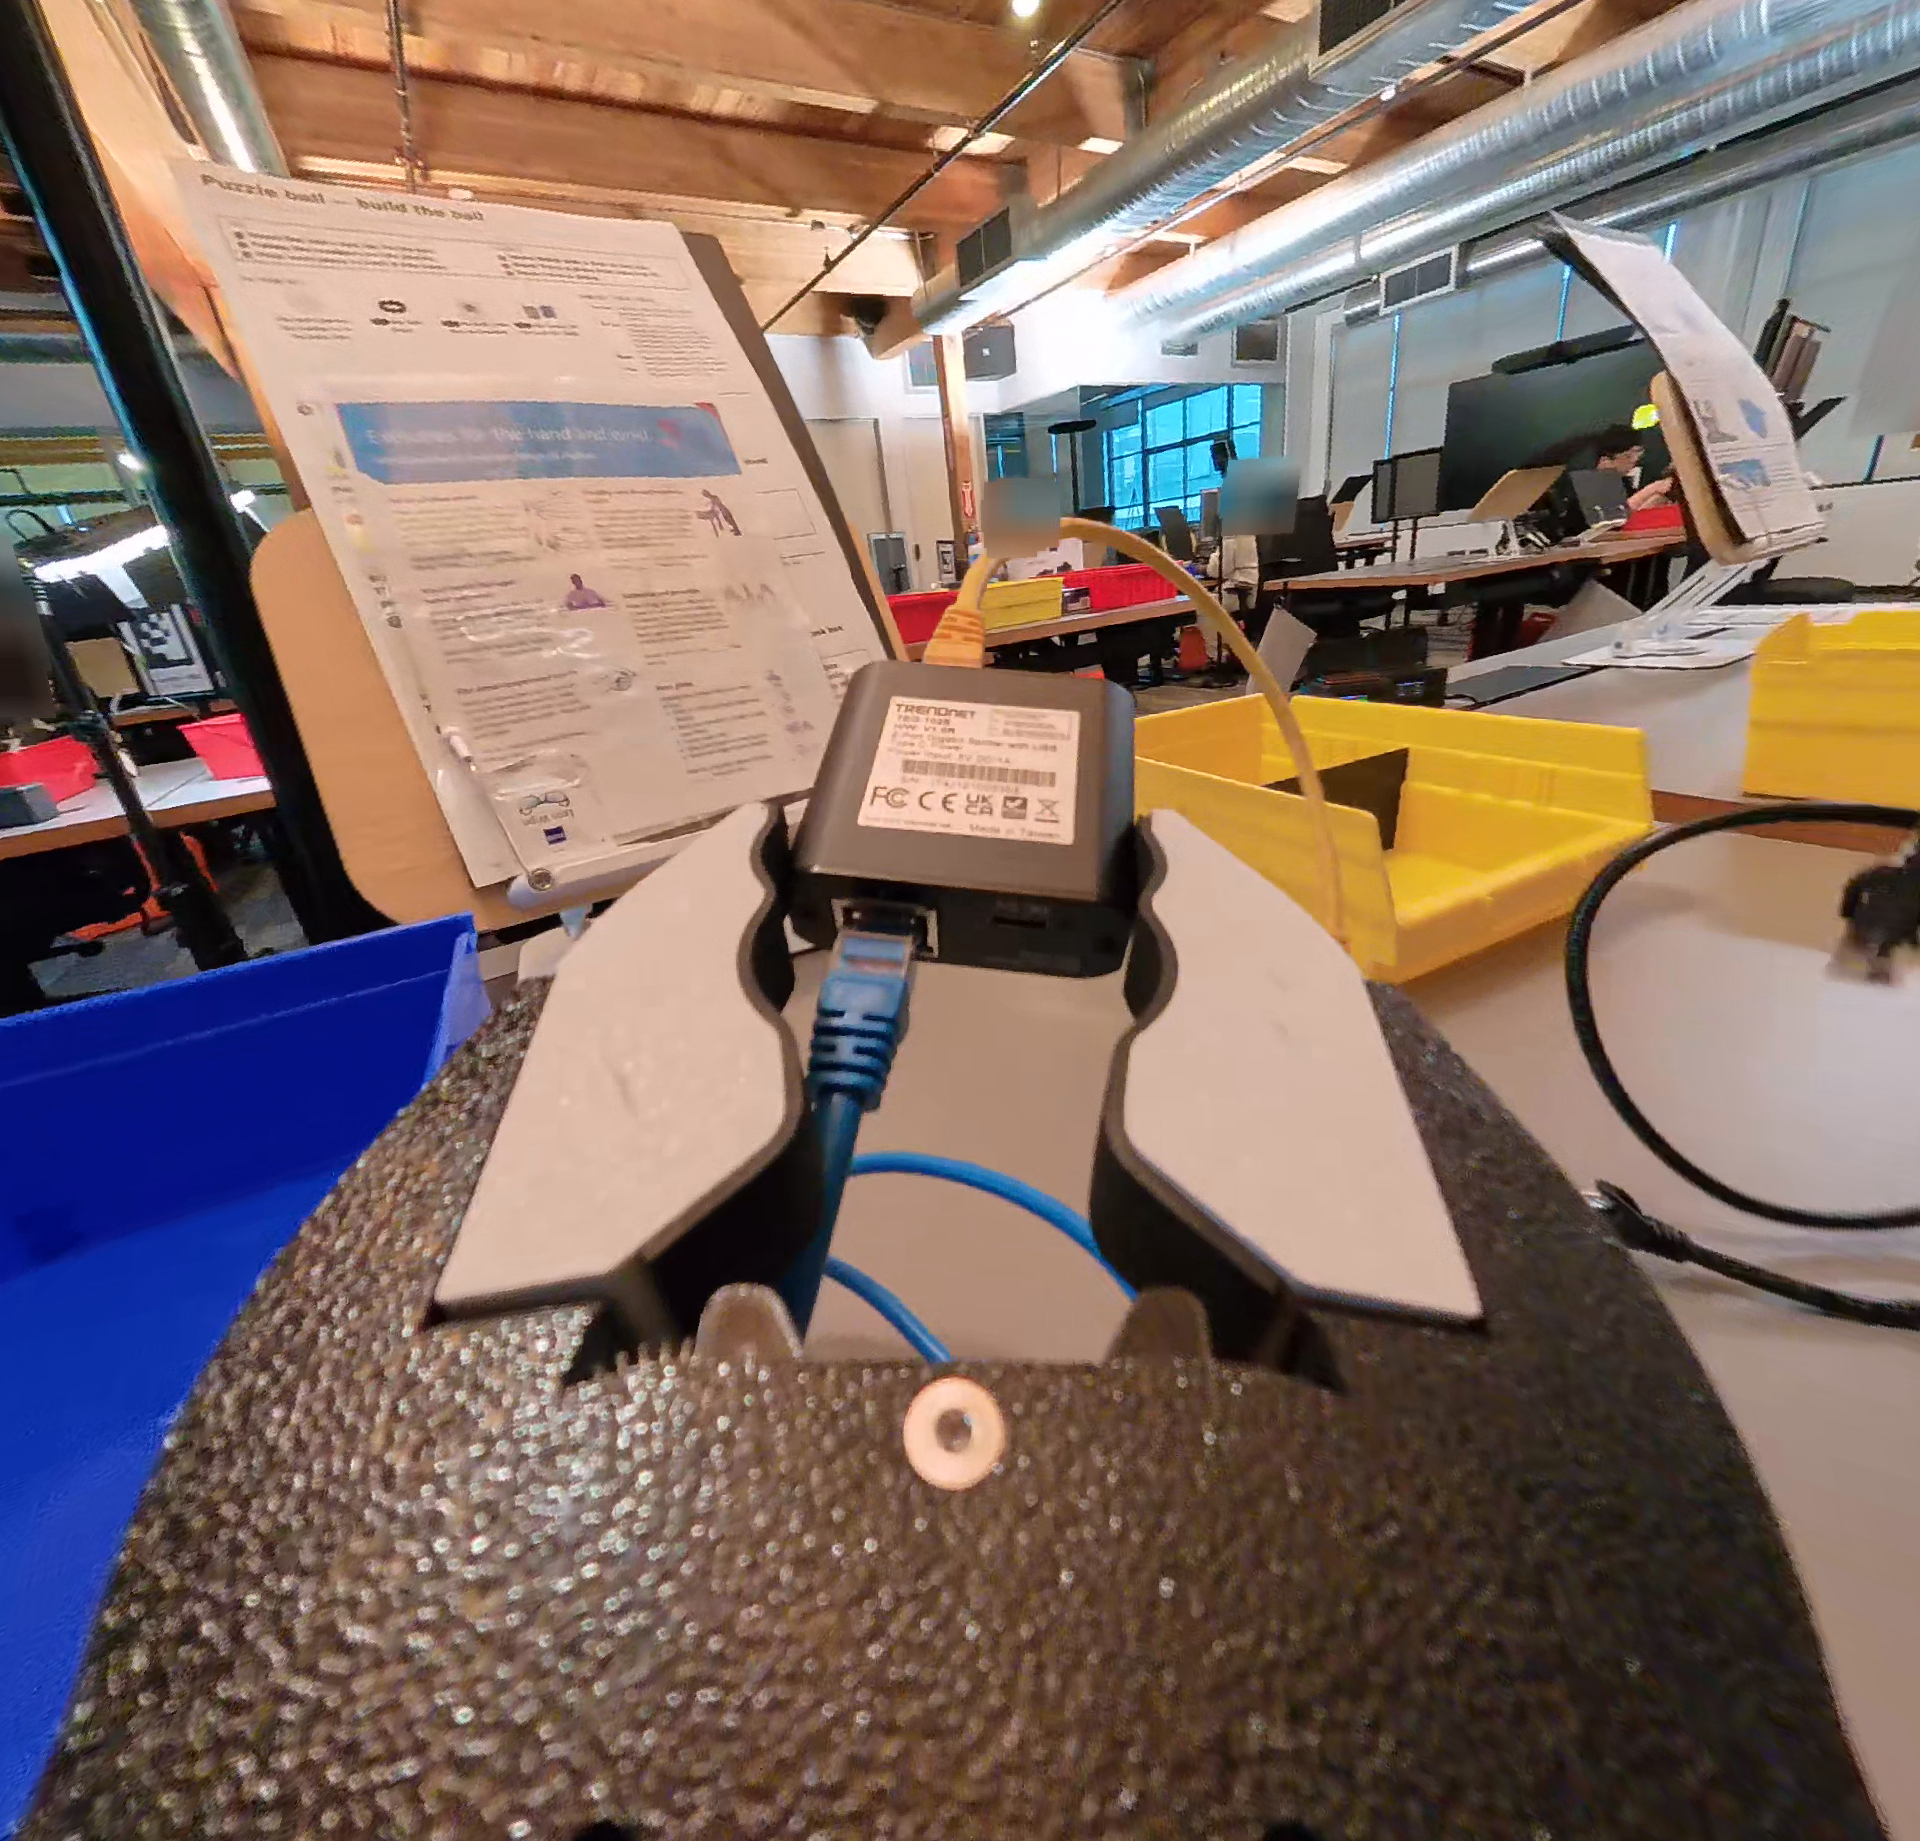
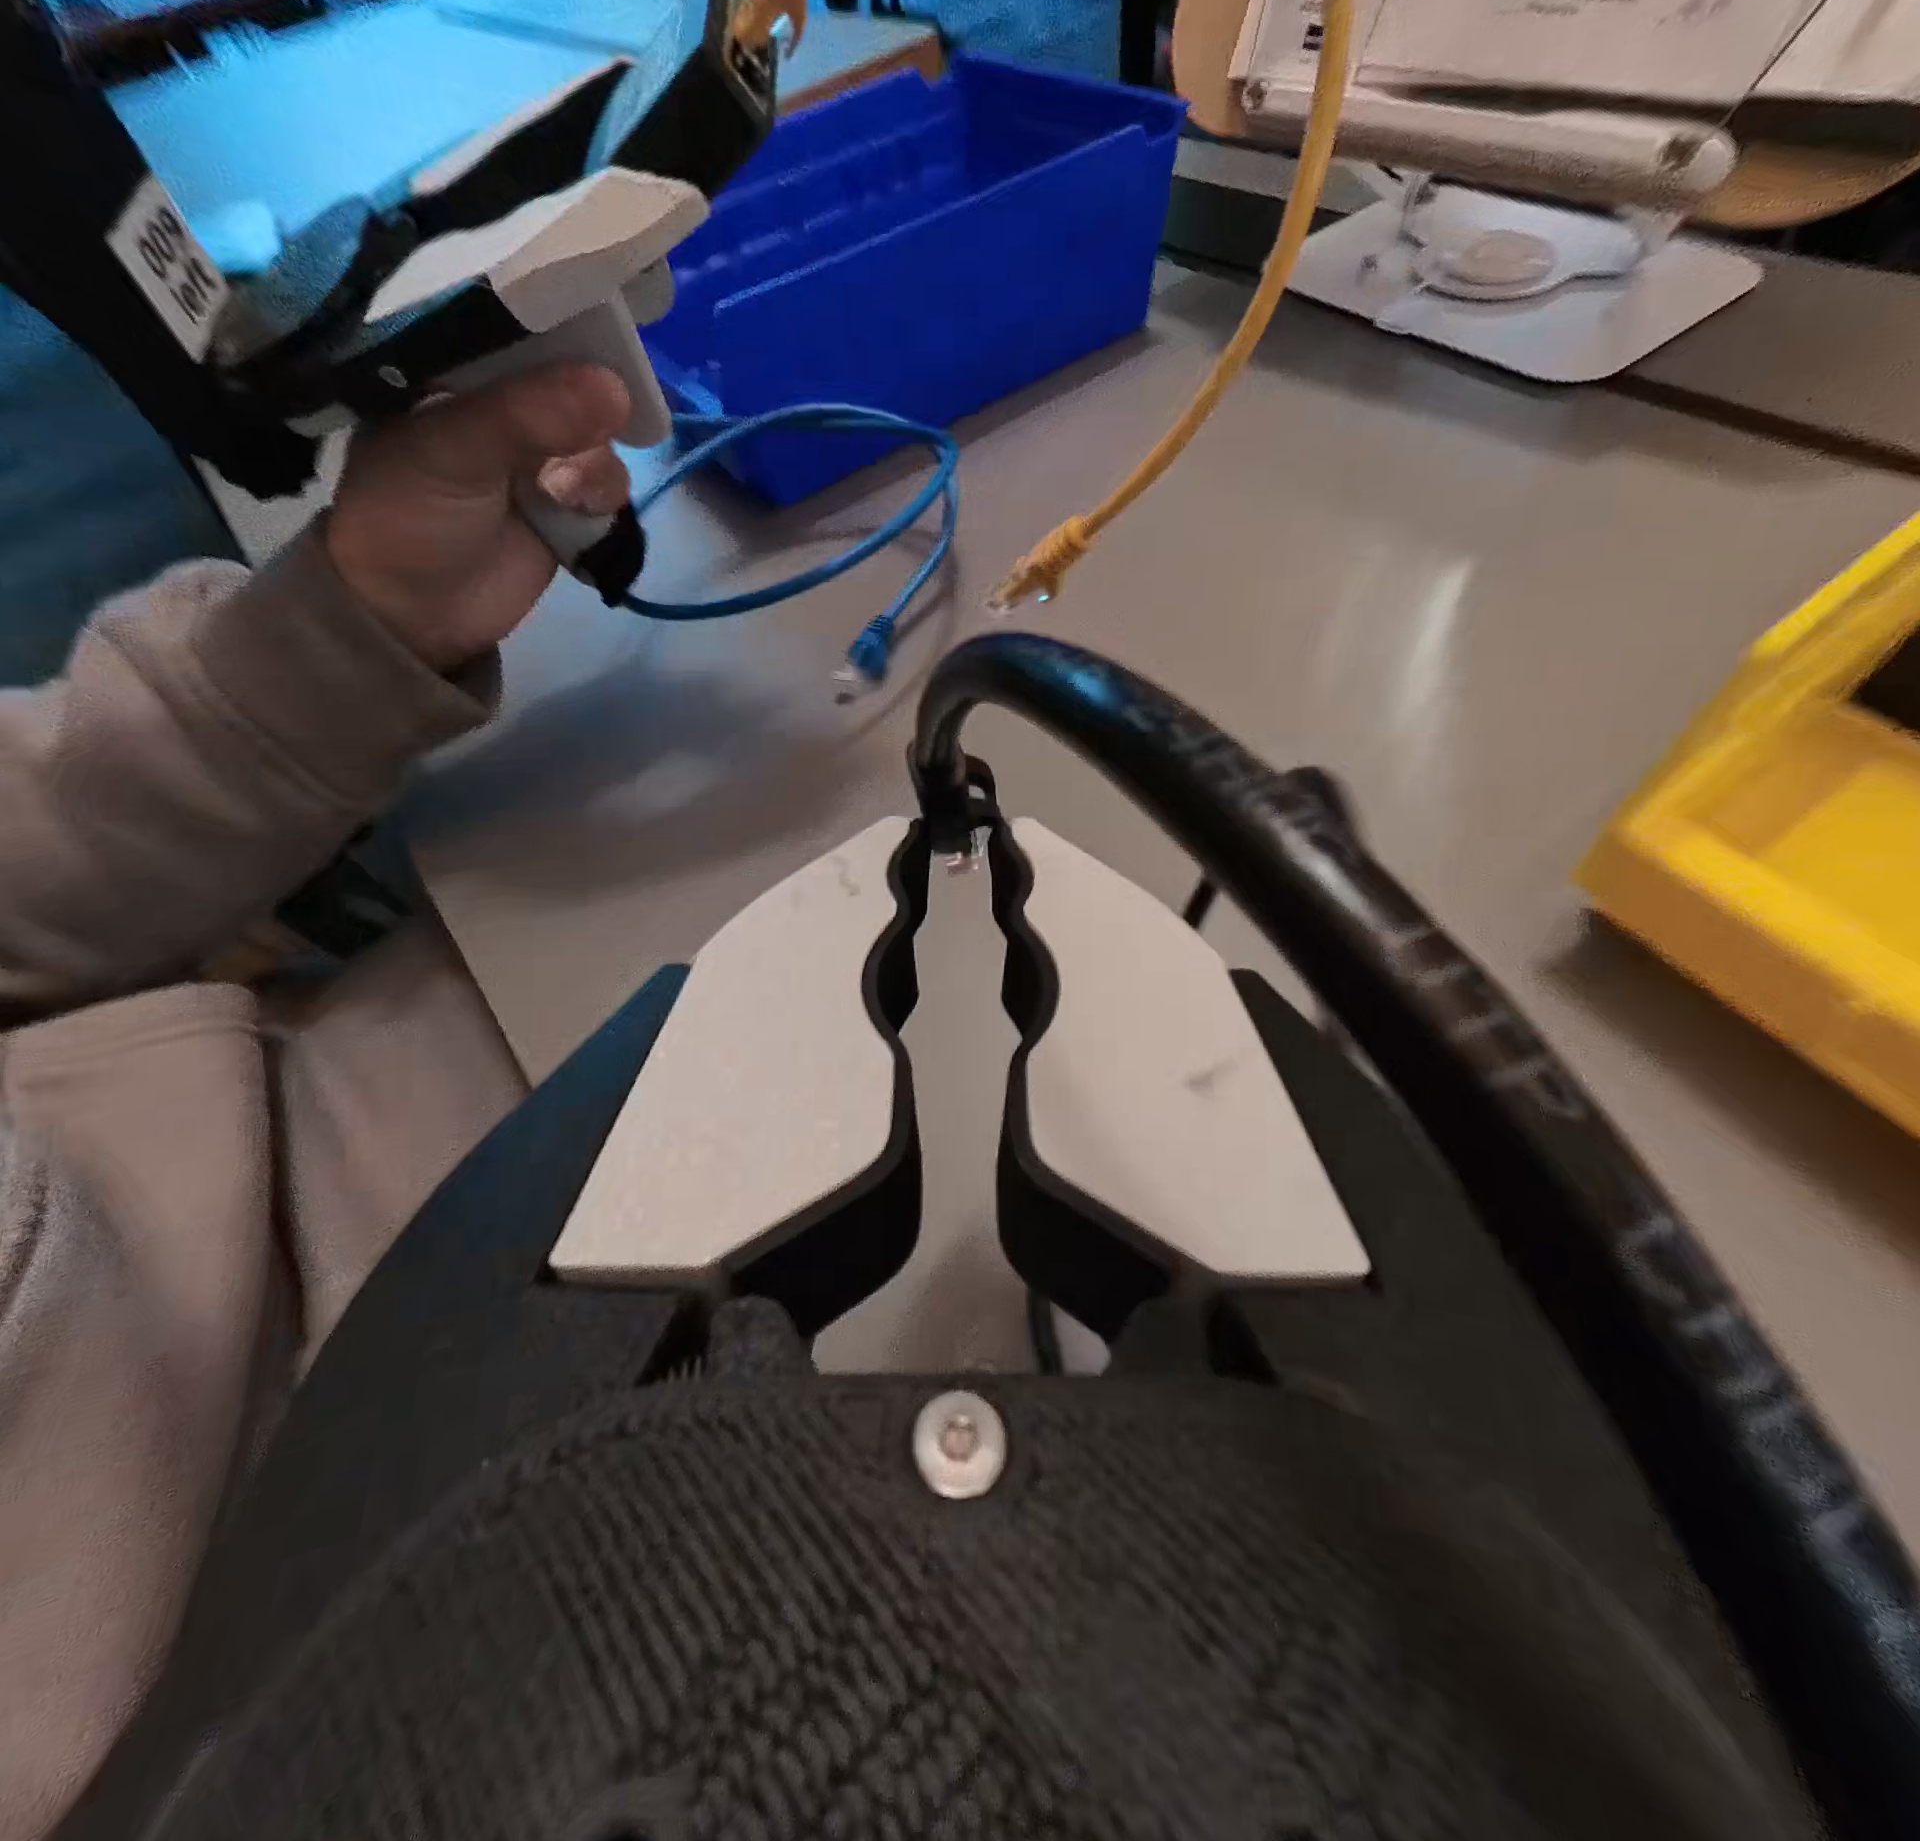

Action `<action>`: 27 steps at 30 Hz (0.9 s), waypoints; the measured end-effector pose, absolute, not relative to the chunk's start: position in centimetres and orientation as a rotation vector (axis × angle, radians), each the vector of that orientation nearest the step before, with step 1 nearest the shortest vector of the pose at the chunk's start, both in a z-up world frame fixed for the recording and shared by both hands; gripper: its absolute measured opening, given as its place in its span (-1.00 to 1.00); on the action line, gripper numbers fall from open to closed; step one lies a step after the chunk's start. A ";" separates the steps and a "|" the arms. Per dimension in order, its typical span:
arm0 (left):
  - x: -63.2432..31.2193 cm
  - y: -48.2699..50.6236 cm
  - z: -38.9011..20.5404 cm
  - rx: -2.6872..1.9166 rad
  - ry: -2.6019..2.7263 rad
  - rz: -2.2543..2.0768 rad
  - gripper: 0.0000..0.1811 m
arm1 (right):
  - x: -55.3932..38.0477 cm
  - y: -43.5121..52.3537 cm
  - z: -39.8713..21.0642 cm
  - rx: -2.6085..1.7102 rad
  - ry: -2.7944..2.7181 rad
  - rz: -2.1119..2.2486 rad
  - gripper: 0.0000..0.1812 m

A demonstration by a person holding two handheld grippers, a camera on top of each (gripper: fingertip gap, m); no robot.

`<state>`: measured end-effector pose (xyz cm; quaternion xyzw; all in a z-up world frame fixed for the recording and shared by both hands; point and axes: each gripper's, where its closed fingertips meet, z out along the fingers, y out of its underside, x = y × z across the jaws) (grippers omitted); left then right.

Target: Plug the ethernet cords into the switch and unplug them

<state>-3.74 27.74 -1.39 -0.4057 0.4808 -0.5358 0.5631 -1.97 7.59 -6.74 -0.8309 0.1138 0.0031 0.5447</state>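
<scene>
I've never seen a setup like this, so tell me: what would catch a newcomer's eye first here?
Probably the small black switch pinched between the left gripper fingers, held up off the table, with a blue cord plugged into its near side and a yellow cord arching from its far side. Next, the right gripper, low over the grey table, clamps the plug of a thick black cord. Bright blue bin and yellow bin frame the scene.

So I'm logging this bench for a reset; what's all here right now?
switch: one, black, held in the left claw, off the table
blue cord: one, plugged into the switch's near side
yellow cord: one, plugged into the far side
black cord: one, plug in the right claw
bins: one blue, two yellow
document stand: one, behind the switch
table: grey
hand: grips the left tool
</scene>
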 end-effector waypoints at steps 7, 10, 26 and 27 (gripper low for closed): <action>-3.1 26.7 -2.4 -0.930 1.204 -1.241 -0.32 | 4.1 5.7 0.8 -2.172 0.133 -0.182 -0.90; -3.0 26.4 -2.6 -0.919 1.216 -1.246 -0.32 | 8.2 5.0 2.6 -2.259 0.115 -0.244 -0.90; -2.3 27.4 -4.2 -0.953 1.242 -1.235 -0.32 | 20.9 8.1 -4.0 -2.531 0.065 -0.098 -0.90; -2.2 27.4 -4.3 -0.956 1.243 -1.236 -0.32 | 21.7 7.8 -5.2 -2.565 0.109 -0.098 -0.90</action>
